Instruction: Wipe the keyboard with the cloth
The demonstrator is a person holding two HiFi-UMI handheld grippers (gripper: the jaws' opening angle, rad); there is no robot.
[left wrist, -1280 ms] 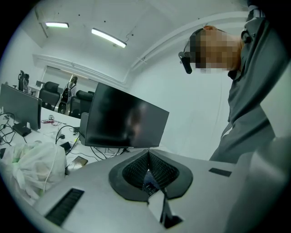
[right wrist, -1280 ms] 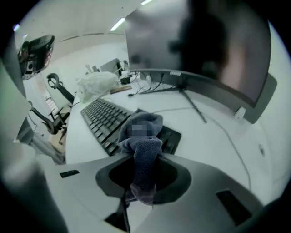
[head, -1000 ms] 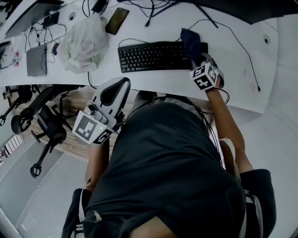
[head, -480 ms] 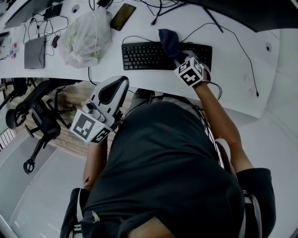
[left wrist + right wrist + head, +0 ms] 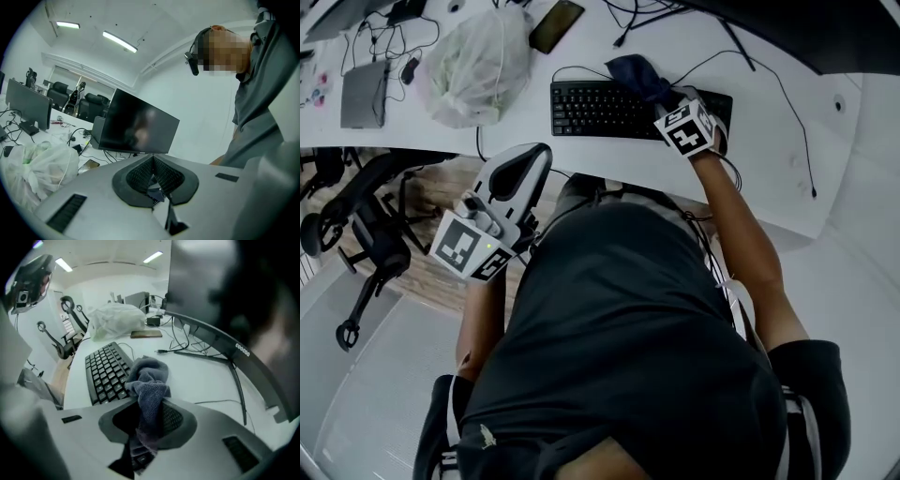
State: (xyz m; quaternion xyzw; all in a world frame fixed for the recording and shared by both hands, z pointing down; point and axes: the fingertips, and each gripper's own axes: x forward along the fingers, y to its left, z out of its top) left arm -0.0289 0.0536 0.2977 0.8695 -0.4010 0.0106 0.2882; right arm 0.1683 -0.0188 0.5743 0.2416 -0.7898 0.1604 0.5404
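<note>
The head view sets out the layout. A black keyboard (image 5: 614, 110) lies along the near edge of the white bench (image 5: 769, 178). The right gripper (image 5: 664, 94) reaches over the keyboard's right half with the dark blue cloth (image 5: 635, 72) bunched at its tip, above the keyboard's far edge. The left gripper (image 5: 532, 153) is off the bench, in front of the near edge and above an office chair (image 5: 370, 239). To the keyboard's left sits a white plastic bag (image 5: 476, 64), with a phone (image 5: 557, 25) just beyond it toward the far edge. This view does not show how either pair of fingers stands.

The right gripper view does. Here the right gripper (image 5: 147, 423) has its fingers (image 5: 176, 420) clamped on the cloth (image 5: 150, 378). The cloth rises from between them in a crumpled wad beside the keys of the keyboard (image 5: 105, 371). Whether the wad touches the keys cannot be told. A curved monitor (image 5: 220, 301) fills the right of this view, and the bag (image 5: 117, 317) and phone (image 5: 146, 334) lie past the keyboard.

In the left gripper view, the left gripper (image 5: 153, 161) has its fingers (image 5: 140, 176) pressed together with nothing between them. It points up at the dark monitor (image 5: 136, 124) and the ceiling lights, with the bag (image 5: 40, 168) at lower left.
</note>
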